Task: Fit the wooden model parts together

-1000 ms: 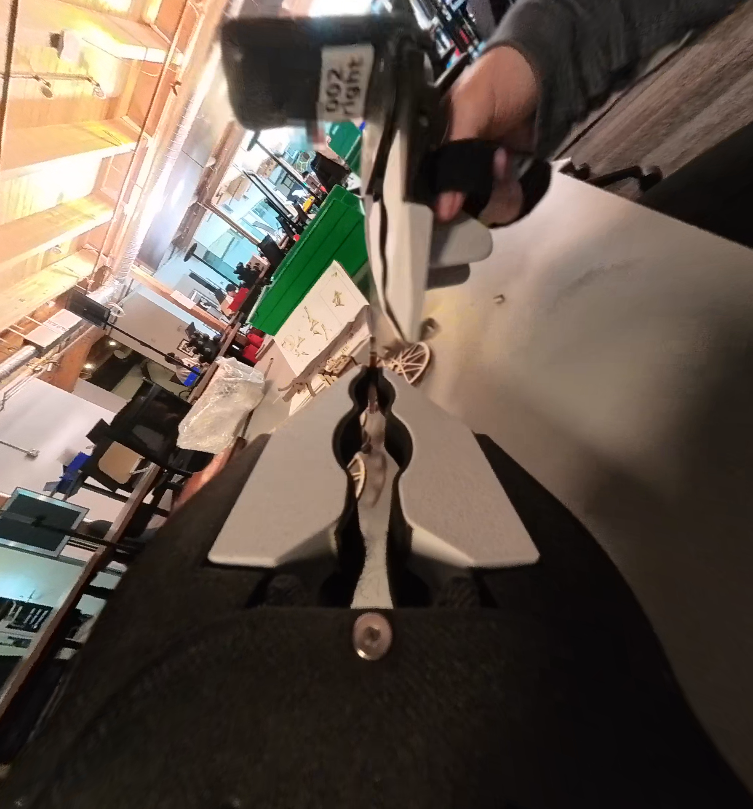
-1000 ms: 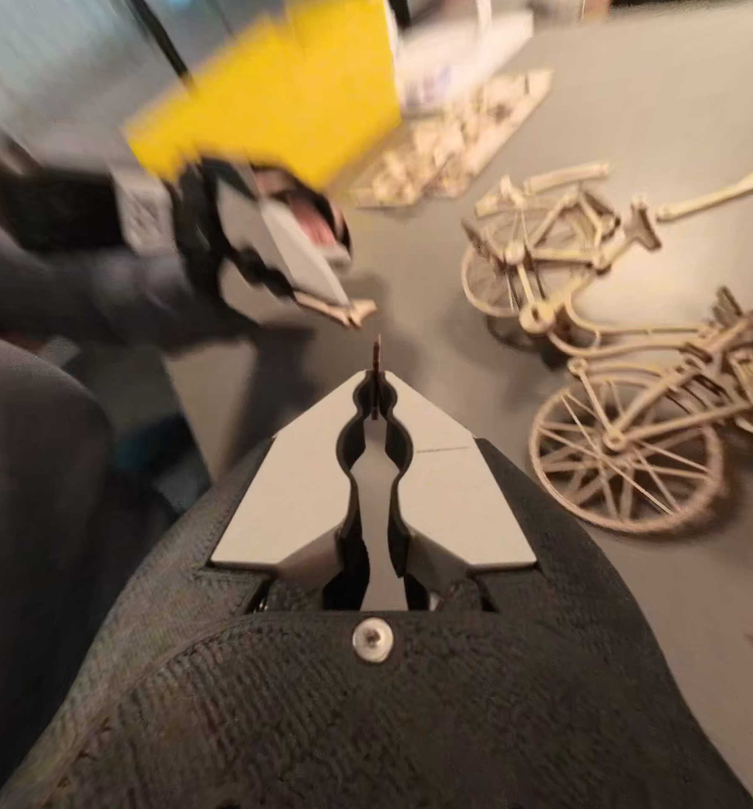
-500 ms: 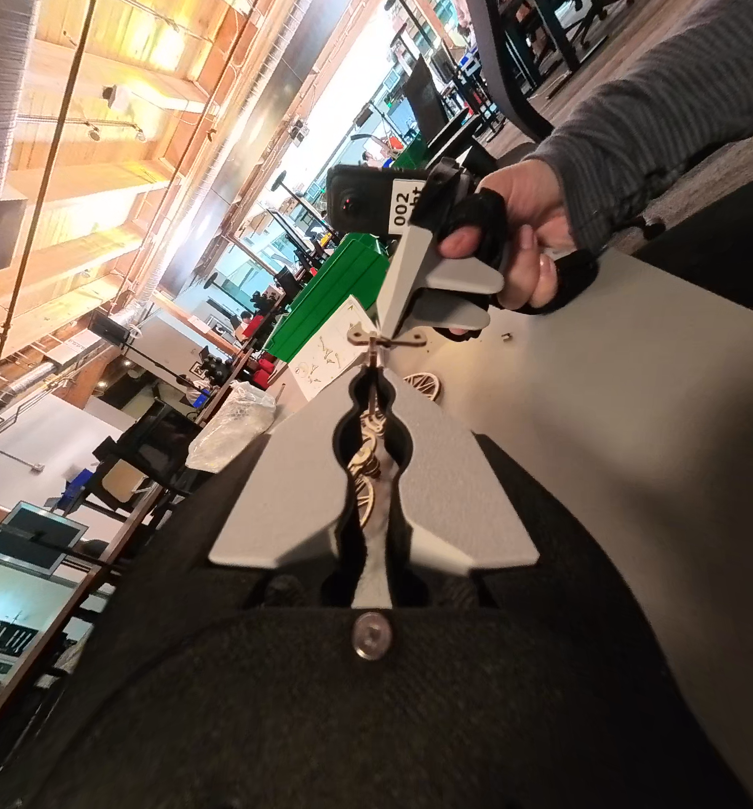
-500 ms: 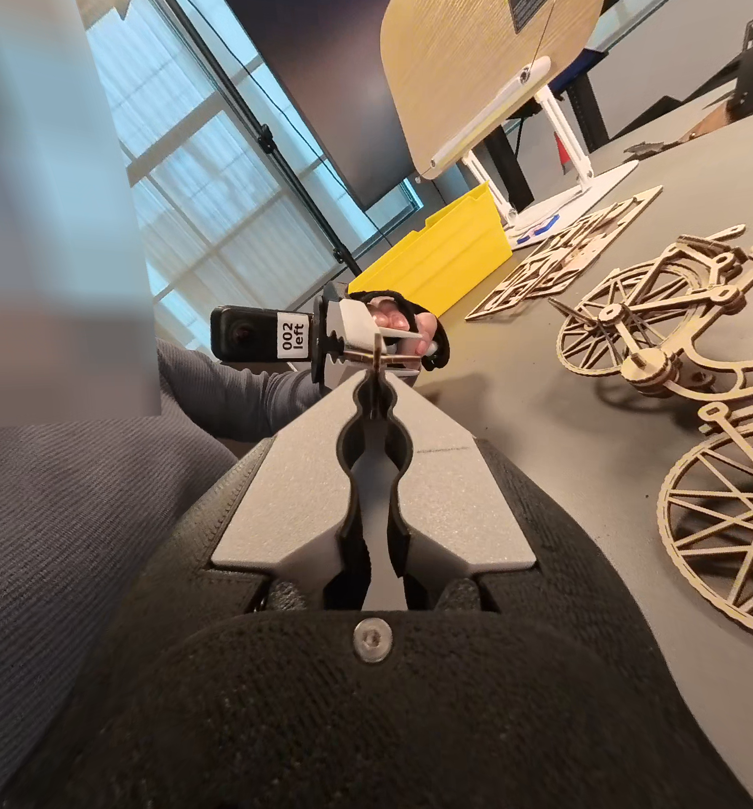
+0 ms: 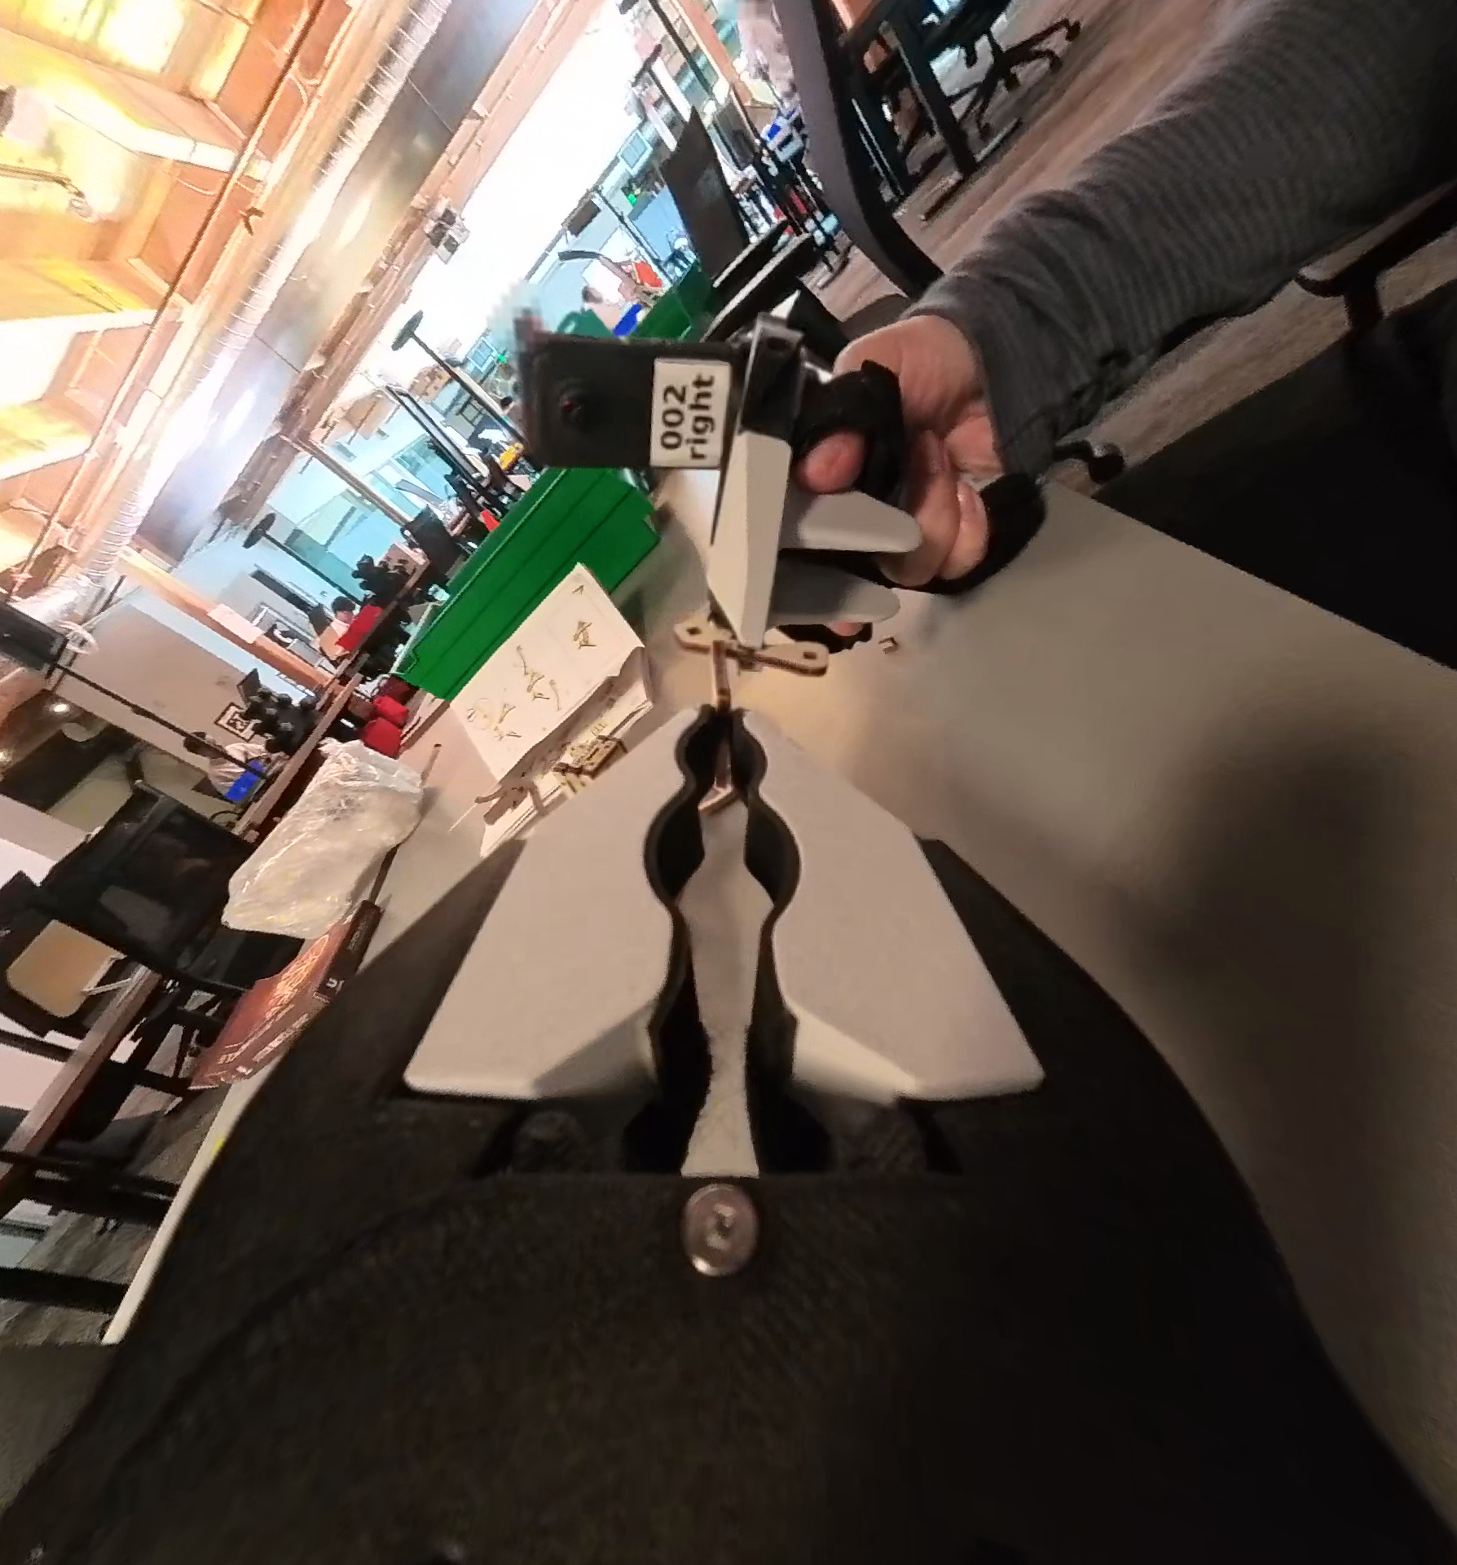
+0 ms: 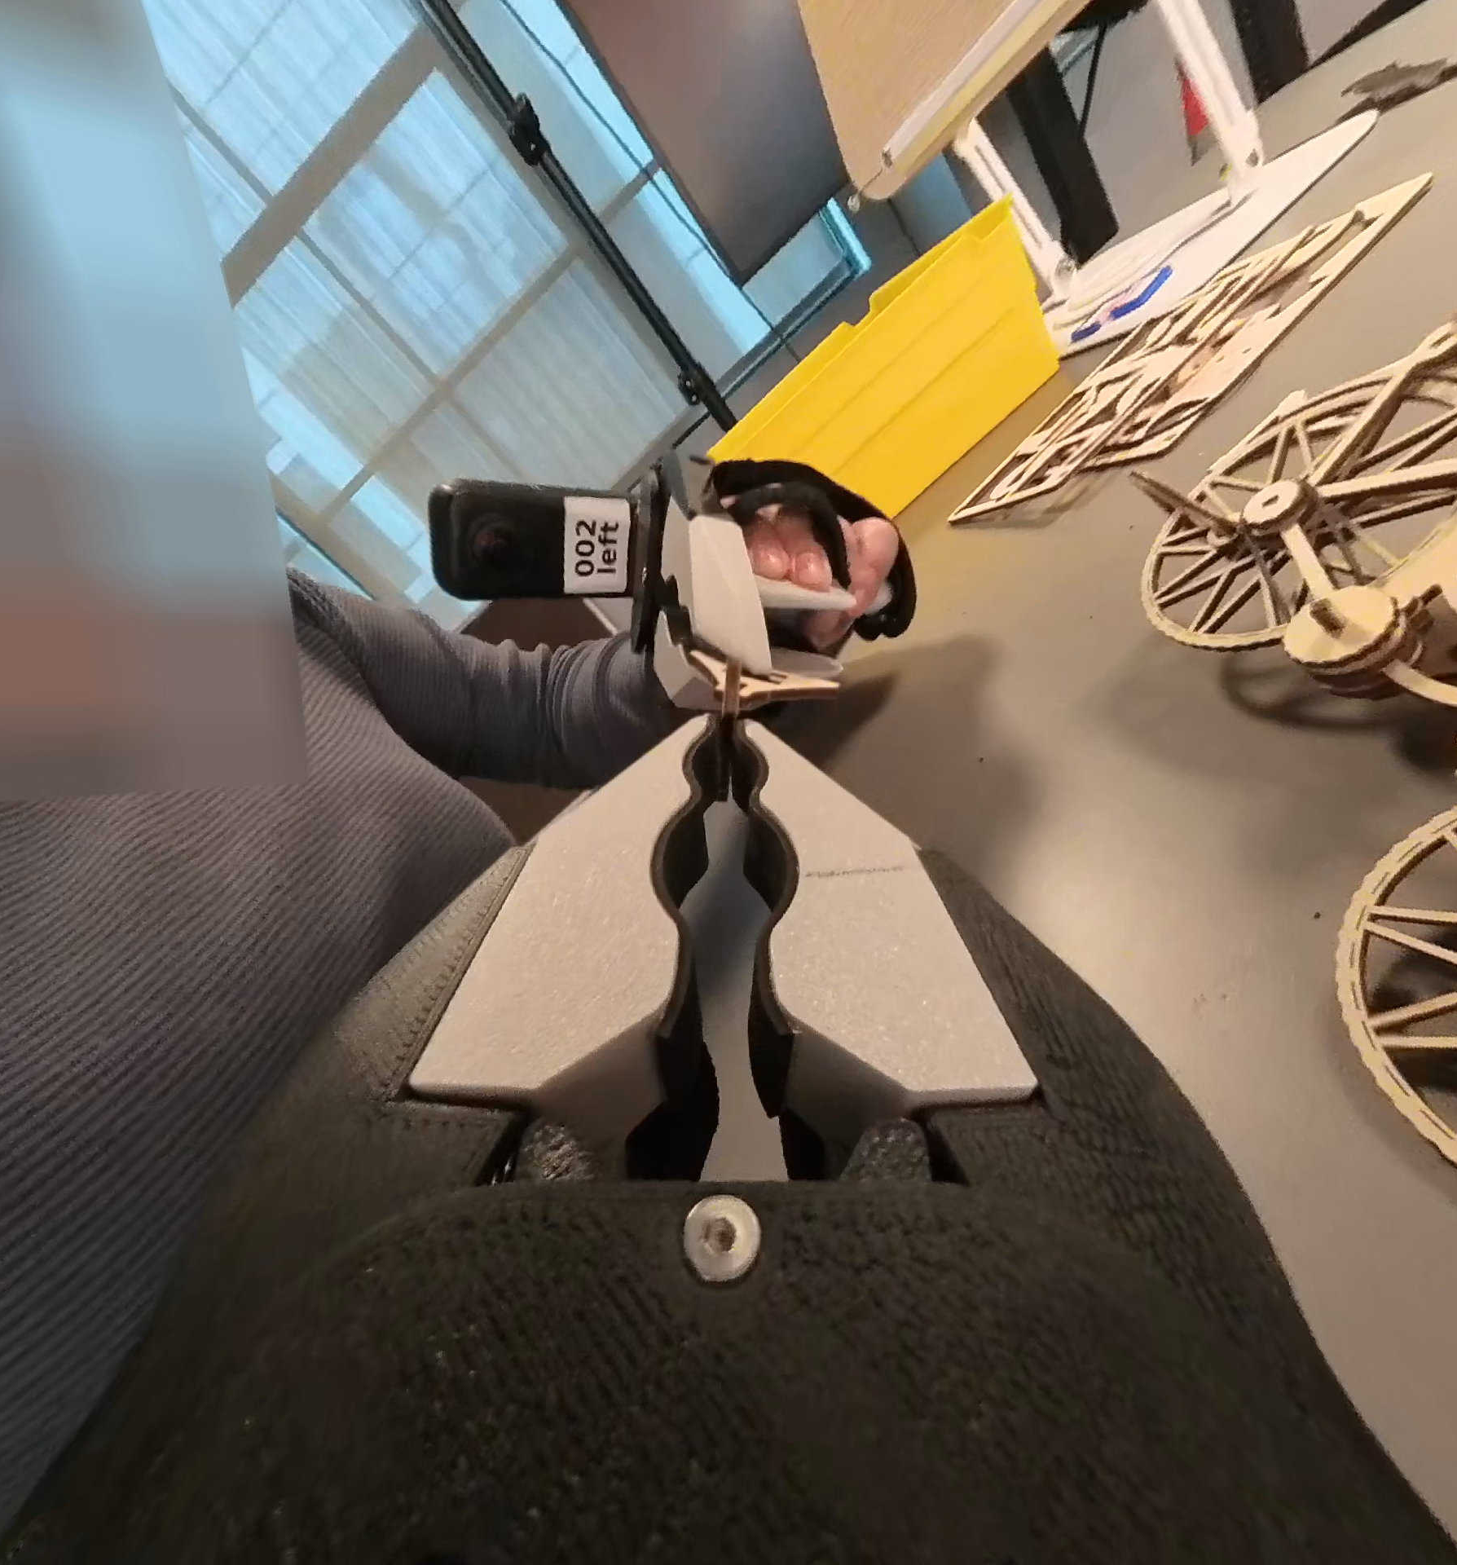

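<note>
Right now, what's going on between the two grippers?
A person holds both grippers above the grey table, joining two small wooden parts. The left gripper is shut on a thin wooden strip; the right gripper is shut on a flat cross-shaped wooden piece. The parts meet at right angles between the tips. A partly built wooden bicycle lies on the table nearby.

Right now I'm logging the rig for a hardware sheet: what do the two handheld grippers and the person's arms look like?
Both grippers match: the left gripper and right gripper have light grey angular fingers with wavy black inner edges on a textured black body with a silver screw. Each carries a black camera with a white label, and a black strap crosses the hand. The sleeves are grey ribbed knit.
</note>
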{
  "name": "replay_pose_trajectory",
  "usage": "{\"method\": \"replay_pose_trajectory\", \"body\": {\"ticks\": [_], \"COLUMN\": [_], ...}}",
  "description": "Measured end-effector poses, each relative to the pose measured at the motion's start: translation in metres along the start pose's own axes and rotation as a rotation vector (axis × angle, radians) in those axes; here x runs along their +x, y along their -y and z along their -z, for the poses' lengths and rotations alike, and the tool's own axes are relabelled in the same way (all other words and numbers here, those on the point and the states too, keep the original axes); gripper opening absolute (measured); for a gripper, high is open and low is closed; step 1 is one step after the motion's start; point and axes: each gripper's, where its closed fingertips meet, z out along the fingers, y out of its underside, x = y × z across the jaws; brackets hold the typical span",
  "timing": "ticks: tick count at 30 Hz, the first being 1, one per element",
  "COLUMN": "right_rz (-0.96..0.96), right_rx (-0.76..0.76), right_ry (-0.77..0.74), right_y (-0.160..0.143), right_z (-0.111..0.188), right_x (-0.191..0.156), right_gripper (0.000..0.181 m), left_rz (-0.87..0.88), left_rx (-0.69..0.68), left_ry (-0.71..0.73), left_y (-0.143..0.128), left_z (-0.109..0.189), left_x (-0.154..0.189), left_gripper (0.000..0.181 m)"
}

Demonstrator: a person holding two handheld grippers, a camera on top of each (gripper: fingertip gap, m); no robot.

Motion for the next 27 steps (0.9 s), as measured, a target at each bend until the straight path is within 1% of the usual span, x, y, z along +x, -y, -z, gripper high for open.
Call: {"method": "replay_pose_trajectory", "body": {"ticks": [5, 11, 13, 17, 20, 23, 27], "right_rz": [-0.011, 0.067, 0.096, 0.109, 0.124, 0.147, 0.167], "right_rx": [-0.128, -0.409, -0.476, -0.499, -0.477, -0.470, -0.449], "right_ry": [-0.009, -0.101, -0.128, -0.133, -0.136, -0.151, -0.106], "right_y": [-0.015, -0.046, -0.054, -0.056, -0.053, -0.053, -0.051], "right_z": [0.002, 0.009, 0.010, 0.011, 0.011, 0.011, 0.011], "right_x": [0.005, 0.020, 0.024, 0.026, 0.026, 0.026, 0.020], "right_gripper": [0.000, 0.000, 0.000, 0.000, 0.000, 0.000, 0.000], "left_rz": [-0.045, -0.211, -0.253, -0.250, -0.196, -0.184, -0.179], "left_rx": [-0.047, -0.145, -0.167, -0.166, -0.139, -0.131, -0.105], "left_ry": [-0.080, -0.154, -0.171, -0.165, -0.157, -0.158, -0.147], "left_y": [-0.005, -0.019, -0.023, -0.024, -0.019, -0.017, -0.012], "left_z": [0.000, -0.005, -0.007, -0.008, -0.008, -0.009, -0.009], "left_x": [0.013, 0.037, 0.043, 0.044, 0.043, 0.043, 0.041], "left_gripper": [0.001, 0.001, 0.000, 0.000, 0.000, 0.000, 0.000]}}
